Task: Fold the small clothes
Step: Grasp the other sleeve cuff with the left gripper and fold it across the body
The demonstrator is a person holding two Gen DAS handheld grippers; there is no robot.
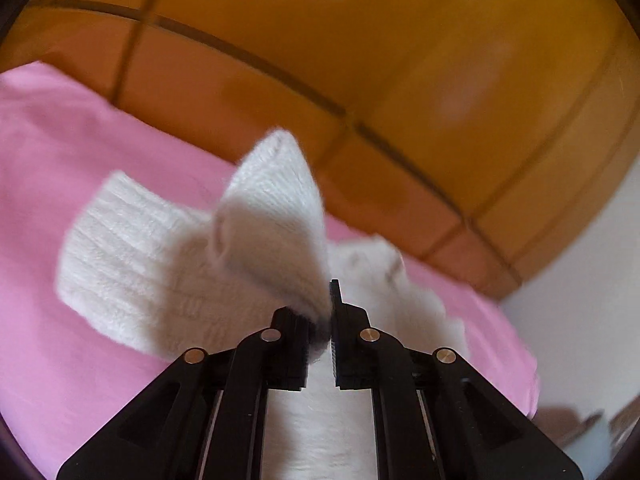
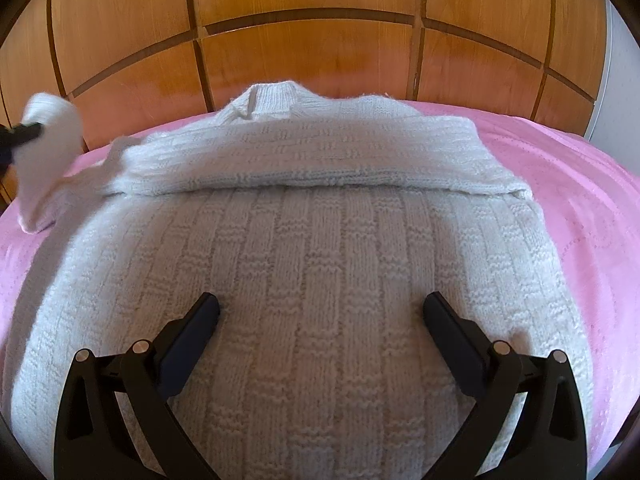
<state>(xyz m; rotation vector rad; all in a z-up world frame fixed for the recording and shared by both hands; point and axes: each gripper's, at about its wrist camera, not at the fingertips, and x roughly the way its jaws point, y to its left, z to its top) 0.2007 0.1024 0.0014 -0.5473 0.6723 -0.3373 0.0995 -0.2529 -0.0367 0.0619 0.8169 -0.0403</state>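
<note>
A white knitted sweater (image 2: 320, 264) lies flat on a pink bedspread (image 2: 580, 184). Its right sleeve (image 2: 304, 152) is folded across the chest below the collar. My right gripper (image 2: 320, 312) is open and hovers low over the sweater's body, touching nothing. My left gripper (image 1: 330, 312) is shut on the cuff of the left sleeve (image 1: 276, 216) and holds it lifted off the bed. The same lifted sleeve (image 2: 52, 128) shows at the far left of the right wrist view, with the left gripper's black fingertip (image 2: 24, 132) on it.
A wooden panelled headboard (image 2: 312, 48) stands right behind the sweater. A white wall (image 2: 618, 60) is at the far right. Pink bedspread shows on both sides of the sweater (image 1: 72, 128).
</note>
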